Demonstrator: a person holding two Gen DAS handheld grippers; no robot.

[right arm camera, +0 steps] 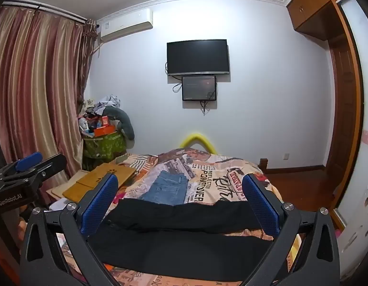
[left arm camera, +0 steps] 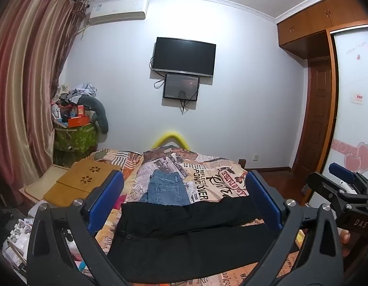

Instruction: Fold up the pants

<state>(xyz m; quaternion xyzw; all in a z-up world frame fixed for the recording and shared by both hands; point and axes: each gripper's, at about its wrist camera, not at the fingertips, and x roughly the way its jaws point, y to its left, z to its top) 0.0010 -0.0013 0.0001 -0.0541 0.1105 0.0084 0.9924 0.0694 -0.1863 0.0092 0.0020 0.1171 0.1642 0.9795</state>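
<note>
Black pants [left arm camera: 184, 233] lie spread flat across the near end of the bed, waist to the left, legs running right; they also show in the right wrist view [right arm camera: 184, 233]. My left gripper [left arm camera: 184, 202] is open and empty, hovering above them. My right gripper [right arm camera: 181, 202] is open and empty too, held over the pants; it shows at the right edge of the left wrist view [left arm camera: 343, 186]. The left gripper shows at the left edge of the right wrist view [right arm camera: 26, 169].
Folded blue jeans [left arm camera: 166, 188] lie just beyond the black pants on the printed bedspread [left arm camera: 219, 178]. A wooden lap tray [left arm camera: 81, 181] sits at the bed's left. A cluttered green bin [left arm camera: 74, 135] and curtains stand left; a wardrobe and door stand right.
</note>
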